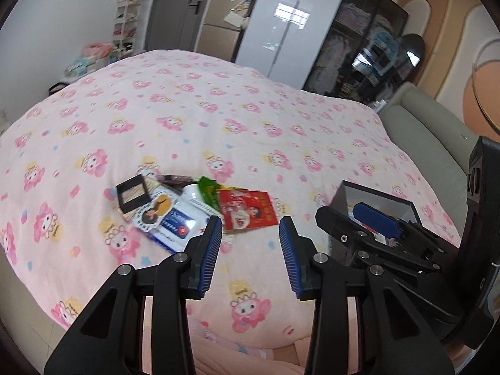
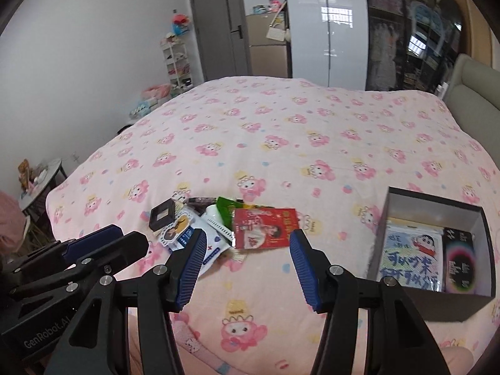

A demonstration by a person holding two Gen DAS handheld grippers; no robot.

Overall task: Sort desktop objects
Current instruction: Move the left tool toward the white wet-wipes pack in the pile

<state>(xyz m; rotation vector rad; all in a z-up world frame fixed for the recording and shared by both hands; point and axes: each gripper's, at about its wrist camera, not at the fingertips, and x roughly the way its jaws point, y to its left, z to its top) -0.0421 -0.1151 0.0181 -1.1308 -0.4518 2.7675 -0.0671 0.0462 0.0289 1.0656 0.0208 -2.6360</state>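
Red packet (image 2: 265, 228) just beyond both fingers' tips; both part-open, empty.

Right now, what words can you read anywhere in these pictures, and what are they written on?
"GenRobot.AI": white letters on the black body of the left tool.
Blue handwritten-style characters on the cartoon card in the dark box: too blurred to read.
Gold characters on the red packet: too blurred.
Print on the white and blue pouch: too small.

Pink bed (image 2: 281, 131), white wardrobe (image 2: 325, 22), grey door (image 2: 218, 25)
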